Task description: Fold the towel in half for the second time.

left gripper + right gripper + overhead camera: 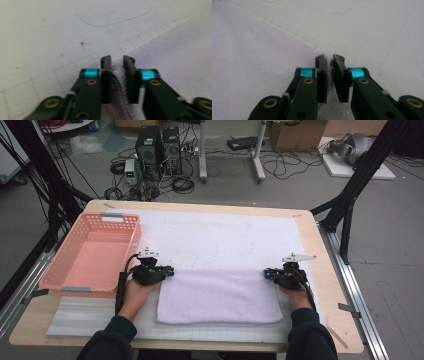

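Observation:
A pale lilac towel [220, 296] lies folded on the white mat, near the table's front. My left gripper [167, 271] sits at the towel's far left corner. Between its two black jaws a bunched edge of the towel [119, 77] is pinched. My right gripper [269, 273] sits at the far right corner, and its jaws clamp a thin fold of the towel [329, 68]. Both grippers rest low on the mat, held by hands coming from the bottom edge.
A pink plastic basket [92, 254] stands on the table's left side, close to my left gripper. The white gridded mat [225, 237] stretches bare behind the towel. Black frame legs, cables and computer boxes stand on the floor beyond the table.

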Motion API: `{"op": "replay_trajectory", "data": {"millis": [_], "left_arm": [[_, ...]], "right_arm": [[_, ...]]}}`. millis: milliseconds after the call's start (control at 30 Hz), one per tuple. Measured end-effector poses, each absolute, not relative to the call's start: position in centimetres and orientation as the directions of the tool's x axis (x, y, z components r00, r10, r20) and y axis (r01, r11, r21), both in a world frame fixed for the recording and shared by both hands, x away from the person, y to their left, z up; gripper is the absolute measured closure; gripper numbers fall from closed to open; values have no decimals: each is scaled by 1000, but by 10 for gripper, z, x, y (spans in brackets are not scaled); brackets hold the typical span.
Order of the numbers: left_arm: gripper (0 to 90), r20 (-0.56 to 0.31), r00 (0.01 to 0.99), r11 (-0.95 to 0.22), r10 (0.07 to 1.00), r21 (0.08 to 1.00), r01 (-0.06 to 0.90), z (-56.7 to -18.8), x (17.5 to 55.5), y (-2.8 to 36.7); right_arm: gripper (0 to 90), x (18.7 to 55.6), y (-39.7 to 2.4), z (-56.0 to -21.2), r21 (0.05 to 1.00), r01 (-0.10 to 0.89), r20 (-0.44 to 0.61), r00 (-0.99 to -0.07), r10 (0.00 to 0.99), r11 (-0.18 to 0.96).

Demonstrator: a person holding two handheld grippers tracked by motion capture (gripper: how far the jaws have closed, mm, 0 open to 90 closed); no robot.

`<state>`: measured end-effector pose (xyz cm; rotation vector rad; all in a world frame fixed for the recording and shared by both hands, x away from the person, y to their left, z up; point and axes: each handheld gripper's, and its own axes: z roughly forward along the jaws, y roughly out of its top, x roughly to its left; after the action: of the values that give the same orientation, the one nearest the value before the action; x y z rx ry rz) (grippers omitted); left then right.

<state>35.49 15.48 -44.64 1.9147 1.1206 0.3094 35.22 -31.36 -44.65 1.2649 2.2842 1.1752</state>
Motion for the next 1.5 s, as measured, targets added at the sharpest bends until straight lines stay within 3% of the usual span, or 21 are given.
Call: {"op": "replay_trajectory", "data": {"millis": [267, 500, 567, 600, 633, 667, 767, 833, 967, 1100, 1167, 1233, 1400, 1500], "left_arm": [[825, -180, 504, -123, 845, 851, 510, -435, 374, 152], [807, -123, 492, -160, 862, 855, 493, -438, 401, 138], [763, -119, 486, -165, 866, 850, 501, -440, 401, 136], [537, -117, 493, -177, 862, 842, 509, -439, 399, 135], [461, -117, 493, -177, 862, 842, 509, -439, 399, 135], [460, -108, 517, -196, 849, 845, 498, -435, 393, 134], [461, -97, 538, -206, 837, 856, 475, -429, 381, 136], [465, -111, 546, -202, 831, 853, 482, -430, 373, 136], [559, -103, 588, -264, 803, 822, 505, -437, 356, 131], [615, -56, 613, -342, 788, 788, 511, -441, 342, 129], [614, -40, 625, -362, 780, 786, 502, -443, 335, 130], [614, -53, 629, -353, 775, 790, 501, -445, 328, 134], [601, -47, 620, -350, 783, 791, 502, -444, 317, 146], [508, -64, 545, -304, 836, 772, 558, -442, 312, 152]], "right_arm": [[839, 354, -312, -436, 826, 486, 6, -513, 858, 286], [835, 378, -308, -435, 820, 496, -41, -447, 893, 286], [824, 380, -306, -437, 815, 502, -49, -440, 897, 291], [697, 383, -303, -442, 805, 522, -44, -423, 905, 283], [697, 383, -303, -442, 805, 522, -44, -423, 905, 283], [573, 381, -302, -441, 799, 532, -49, -405, 913, 279], [511, 371, -304, -433, 827, 500, -44, -400, 915, 258], [504, 362, -303, -427, 842, 476, -38, -420, 907, 256], [513, 349, -289, -426, 839, 475, 30, -528, 849, 266], [542, 340, -262, -434, 792, 496, 51, -635, 771, 356], [539, 335, -250, -439, 749, 494, 9, -673, 739, 441], [530, 330, -247, -440, 739, 469, -49, -679, 733, 484], [463, 316, -269, -442, 745, 490, -26, -657, 754, 452], [462, 304, -287, -441, 750, 507, -8, -635, 772, 425]]}}
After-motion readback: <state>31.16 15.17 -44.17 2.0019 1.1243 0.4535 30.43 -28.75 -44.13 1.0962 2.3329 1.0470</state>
